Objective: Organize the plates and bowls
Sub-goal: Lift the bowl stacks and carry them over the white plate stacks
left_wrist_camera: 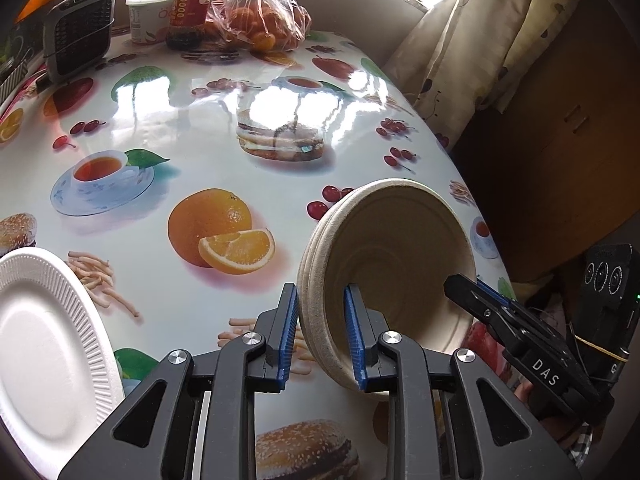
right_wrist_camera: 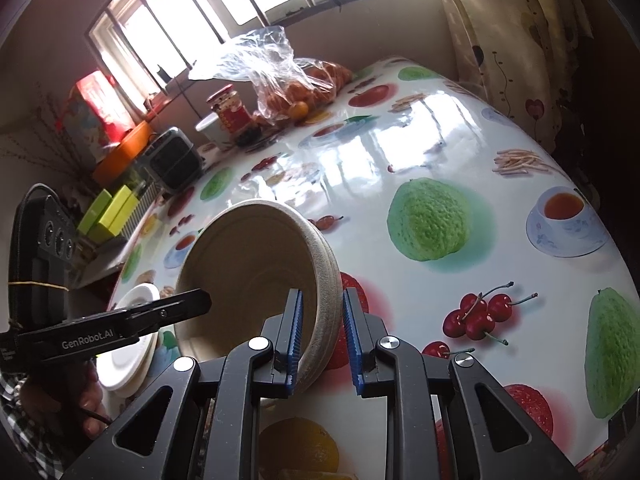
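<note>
Above the near edge of the bench (left_wrist_camera: 192,128), a stack of tan paper bowls (left_wrist_camera: 384,256) was held tilted on its side, its open mouth facing both cameras. Rim layers at the stack's edge showed several bowls nested together; exact count could not be told.

Left claw (left_wrist_camera: 320,336) was clamped on the stack's rim: one blue pad (left_wrist_camera: 289,334) lay against the outside wall and the other sat inside the bowl. Right claw (right_wrist_camera: 322,342) was likewise clamped on the opposite side of the same rim, with one pad inside and one pad (right_wrist_camera: 352,340) outside. Each claw also showed in the other's view, reaching into the bowl mouth from the side. Whether the lower edge of the stack touched the bench could not be told from either view.

Left of the bowls, at the bench edge, lay a white foam plate (left_wrist_camera: 48,344) with a ribbed rim; the right wrist view showed it sitting on top of at least one more plate.

Far beyond the bowls, at the back of the bench, stood a red-labelled jar (left_wrist_camera: 192,4), a white tub (left_wrist_camera: 148,16) just beside it, and a clear plastic bag of oranges (left_wrist_camera: 264,20). A small dark grilled appliance (left_wrist_camera: 78,34) stood to the left of the tub. A patterned curtain (left_wrist_camera: 472,40) hung to the right of the bench.
</note>
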The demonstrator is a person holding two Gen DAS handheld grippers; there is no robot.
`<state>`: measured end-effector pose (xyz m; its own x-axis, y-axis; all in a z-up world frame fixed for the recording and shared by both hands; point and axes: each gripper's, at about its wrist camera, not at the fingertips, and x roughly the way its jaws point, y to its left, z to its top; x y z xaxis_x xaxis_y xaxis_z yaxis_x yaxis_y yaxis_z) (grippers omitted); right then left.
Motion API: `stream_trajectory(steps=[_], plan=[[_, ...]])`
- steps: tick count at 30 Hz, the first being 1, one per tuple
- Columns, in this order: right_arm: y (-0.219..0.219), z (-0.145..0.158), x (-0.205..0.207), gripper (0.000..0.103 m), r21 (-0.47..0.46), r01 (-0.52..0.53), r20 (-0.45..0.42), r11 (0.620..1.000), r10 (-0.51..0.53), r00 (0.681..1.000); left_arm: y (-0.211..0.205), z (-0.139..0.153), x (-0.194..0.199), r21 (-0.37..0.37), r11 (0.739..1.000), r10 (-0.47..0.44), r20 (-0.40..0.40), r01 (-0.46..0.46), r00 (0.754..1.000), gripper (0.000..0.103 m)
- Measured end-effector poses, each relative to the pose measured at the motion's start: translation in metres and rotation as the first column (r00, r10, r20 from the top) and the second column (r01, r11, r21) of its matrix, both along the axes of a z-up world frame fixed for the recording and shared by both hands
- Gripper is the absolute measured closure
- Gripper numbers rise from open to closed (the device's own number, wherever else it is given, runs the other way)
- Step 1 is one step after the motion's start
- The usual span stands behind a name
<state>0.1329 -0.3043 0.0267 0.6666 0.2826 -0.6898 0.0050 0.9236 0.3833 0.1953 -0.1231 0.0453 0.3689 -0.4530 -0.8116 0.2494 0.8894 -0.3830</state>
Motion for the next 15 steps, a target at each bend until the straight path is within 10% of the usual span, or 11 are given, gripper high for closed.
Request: stream_trajectory(steps=[15], plan=[[0.024, 0.011, 0.001, 0.083, -0.014, -0.044, 0.018, 0.999, 0.045, 0.999, 0.022, 0.014, -0.013, -0.008, 0.999, 0.054, 0.033, -0.053, 0.998, 0.078]])
